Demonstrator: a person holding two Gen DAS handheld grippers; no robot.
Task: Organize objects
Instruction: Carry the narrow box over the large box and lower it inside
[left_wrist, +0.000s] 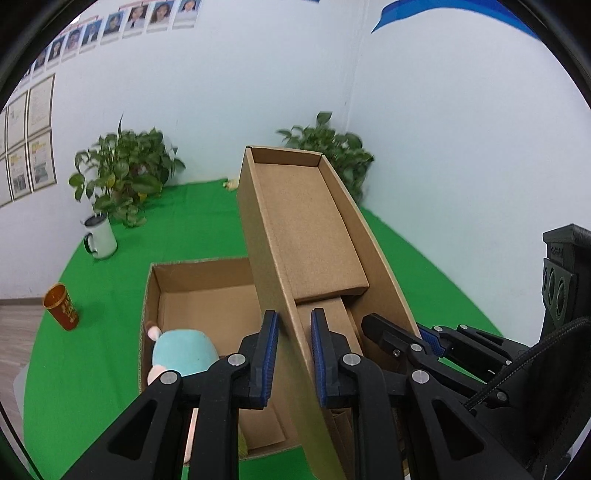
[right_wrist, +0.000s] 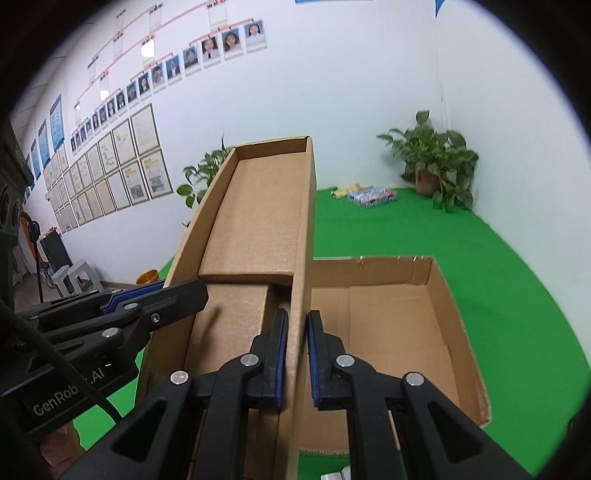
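Observation:
A long cardboard lid (left_wrist: 310, 229) is held tilted above an open cardboard box (left_wrist: 207, 295) on the green cloth. My left gripper (left_wrist: 293, 347) is shut on the lid's left side wall. My right gripper (right_wrist: 297, 350) is shut on the lid's right side wall (right_wrist: 301, 258). Each gripper shows in the other's view, the right one (left_wrist: 424, 336) at the lid's far wall, the left one (right_wrist: 147, 295) at the left. A teal plush toy (left_wrist: 181, 350) lies in the box's near left corner. The box (right_wrist: 388, 332) looks bare on its right side.
A white mug (left_wrist: 99, 236) and an orange cup (left_wrist: 61, 306) stand on the cloth at the left. Two potted plants (left_wrist: 125, 173) (right_wrist: 436, 166) stand by the wall. A small colourful package (right_wrist: 371, 195) lies at the back. The table edge runs along the left.

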